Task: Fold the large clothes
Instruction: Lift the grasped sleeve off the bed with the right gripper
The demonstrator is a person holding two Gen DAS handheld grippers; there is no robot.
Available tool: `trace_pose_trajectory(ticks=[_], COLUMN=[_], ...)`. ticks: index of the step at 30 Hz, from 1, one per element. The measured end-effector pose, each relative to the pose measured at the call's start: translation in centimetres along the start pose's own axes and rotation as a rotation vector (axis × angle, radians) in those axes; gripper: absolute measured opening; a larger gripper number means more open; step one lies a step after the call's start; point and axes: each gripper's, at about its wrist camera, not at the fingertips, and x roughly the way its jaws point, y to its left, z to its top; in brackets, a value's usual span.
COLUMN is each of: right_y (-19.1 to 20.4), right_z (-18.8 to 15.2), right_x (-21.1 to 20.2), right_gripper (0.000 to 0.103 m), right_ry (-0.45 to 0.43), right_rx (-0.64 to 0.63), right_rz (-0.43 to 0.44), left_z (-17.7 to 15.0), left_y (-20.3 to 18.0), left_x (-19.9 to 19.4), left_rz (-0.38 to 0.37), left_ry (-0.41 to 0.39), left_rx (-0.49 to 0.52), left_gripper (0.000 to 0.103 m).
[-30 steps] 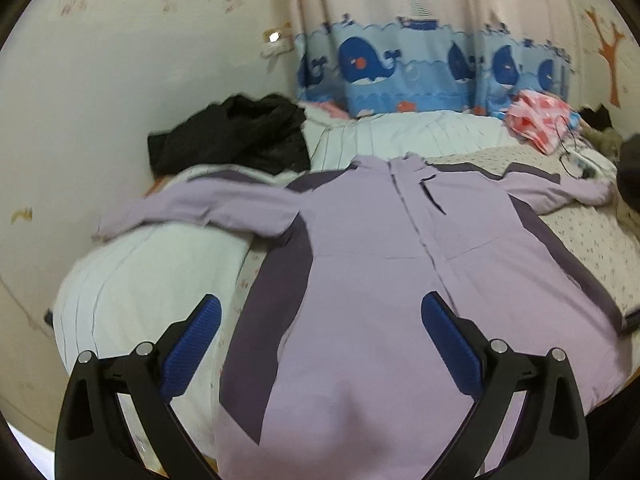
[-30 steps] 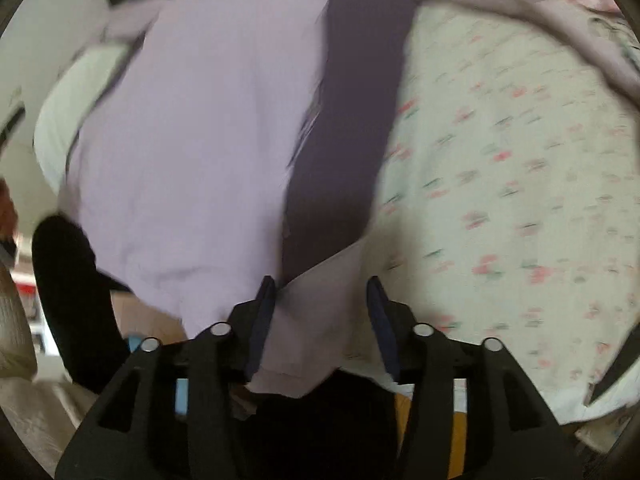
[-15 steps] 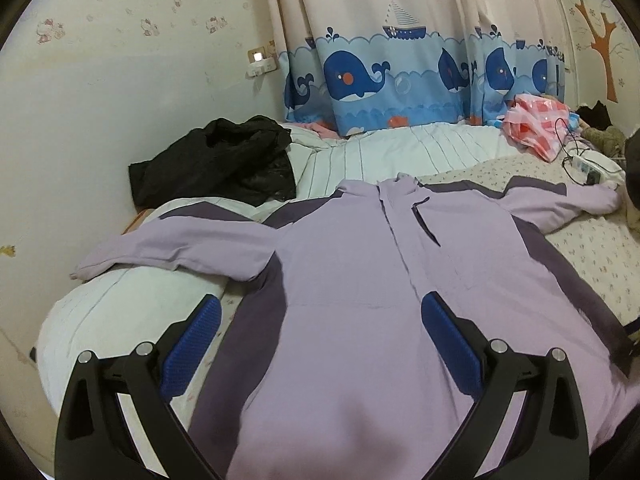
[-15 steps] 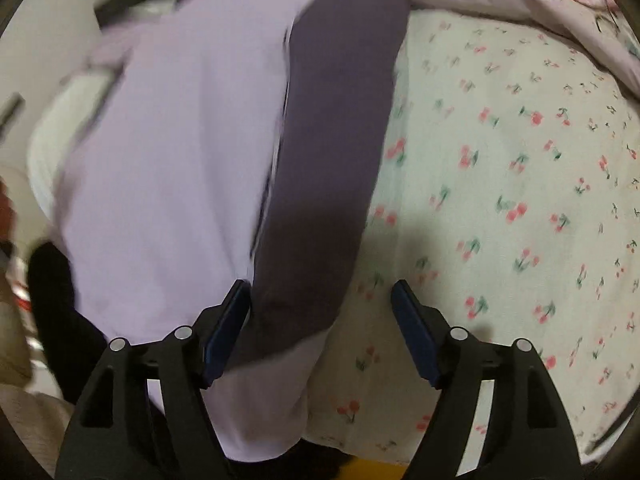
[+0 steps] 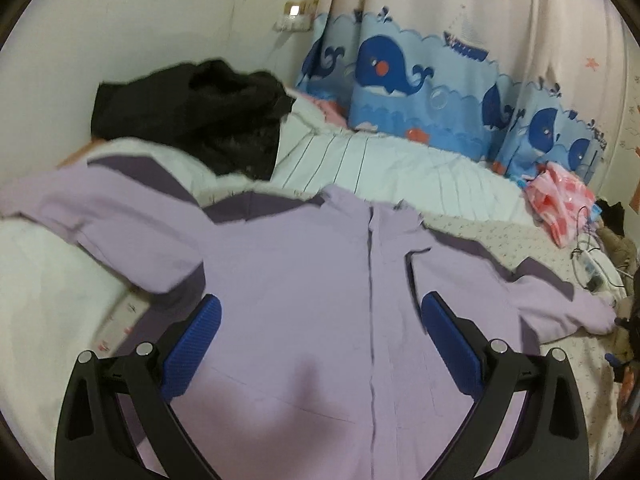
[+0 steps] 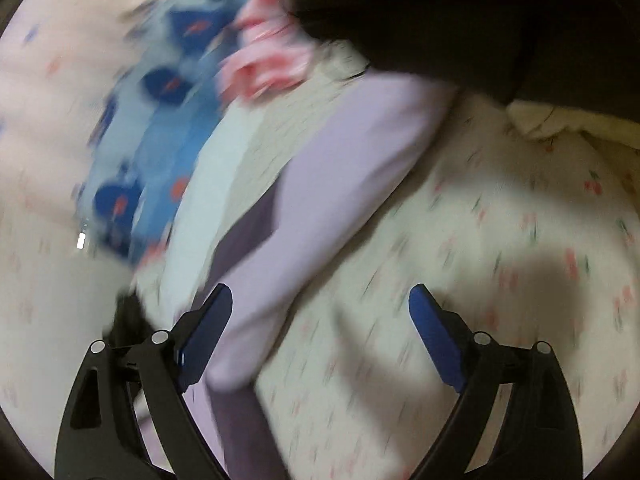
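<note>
Lilac jacket: we see it spread flat on the bed, zip running away from us.
Right sleeve: stretches ahead of our released right claw, nearer arm.
Left claw: released, above the chest.

whale curtain — pale wall

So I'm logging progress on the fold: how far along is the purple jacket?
Done: the purple jacket lies spread face up on the bed, zipper closed, both sleeves out to the sides. In hand: nothing; the left gripper and right gripper are both open, the right one over a sleeve. Left: every fold, as no sleeve or hem is turned in yet.
</note>
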Motion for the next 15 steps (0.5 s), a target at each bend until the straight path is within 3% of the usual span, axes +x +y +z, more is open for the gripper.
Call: trace_pose_trajectory(ticks=[2,3,4,6,8,9,10,12,15], right_y=[-0.5,-0.7,-0.6,0.1,0.9,1.4,1.7,2.2,4.8], right_z=[-0.9,0.1,-1.2,0.1,0.3,0.8,0.2,1.1,1.8], right_x=[3.3,3.9,5.0,6.0,6.9,7.5,8.2,8.9,7.6], right_gripper=[0.086,0.086,0.086,0.087,0.086,0.082,0.051,0.014,0.011], right_ry=[-0.087,-0.168,-0.228,-0.341,-0.408,-0.435,-0.436,-0.414,-0.450], right_rx=[0.067,0.094,0.111,0.135,0.148,0.154,0.155,0.168,0.071], right_rz=[-0.011,-0.020,-0.029,-0.070,-0.094,-0.104,-0.088,-0.052,-0.013], left_z=[-1.2,-1.6,-1.9,-2.3,-2.4,-2.3,-2.3,-2.3,-2.3], left_y=[0.2,0.2,0.2,0.1,0.1,0.1,0.1,0.0,0.1], left_x=[1.4,2.2,2.6,3.0,3.1,3.1,3.1,3.0,2.6], left_rz=[0.016,0.017,0.016,0.022,0.014,0.008,0.002,-0.009,-0.015], left_ry=[0.042,0.076,0.094,0.103,0.109,0.110,0.111,0.117,0.119], left_rx=[0.010,0.019,0.026,0.040,0.039,0.033,0.028,0.028,0.036], left_gripper=[0.096,0.096,0.096,0.096,0.096,0.096,0.096,0.096,0.096])
